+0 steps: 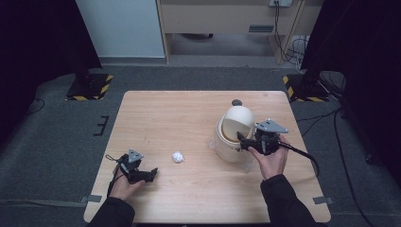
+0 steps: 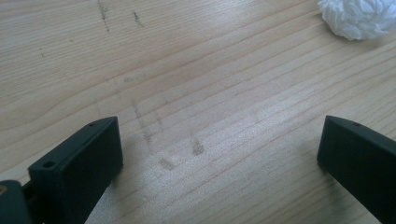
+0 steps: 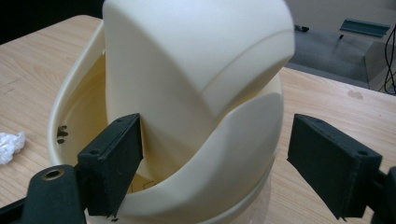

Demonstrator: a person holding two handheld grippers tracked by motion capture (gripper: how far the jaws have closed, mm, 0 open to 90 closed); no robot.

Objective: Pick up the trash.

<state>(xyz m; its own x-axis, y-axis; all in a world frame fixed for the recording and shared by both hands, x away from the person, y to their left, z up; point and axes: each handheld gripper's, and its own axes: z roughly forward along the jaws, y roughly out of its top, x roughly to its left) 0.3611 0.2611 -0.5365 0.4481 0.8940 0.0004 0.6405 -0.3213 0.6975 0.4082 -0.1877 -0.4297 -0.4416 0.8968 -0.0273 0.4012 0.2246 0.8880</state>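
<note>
Your right gripper has its jaws apart, and they press on nothing. One jaw stands inside the mouth of the cream bin, just behind the front rim, and the other jaw is outside the bin wall, so the rim and the front shell lie between them. Whether the inner jaw touches the rim, I cannot tell. Above and between your jaws, the swing lid of the bin is tilted back, and the dark opening is seen at the side of the inner jaw. In the high view the right gripper sits at the near rim of the bin, with your hand just behind it.

Your left gripper has the jaws wide open with only bare table between them. The crumpled white paper ball lies ahead of these jaws and off to the side of one jaw, well apart from both pads. In the high view this paper ball rests on the table between your left gripper and the bin, nearer to the left one.
</note>
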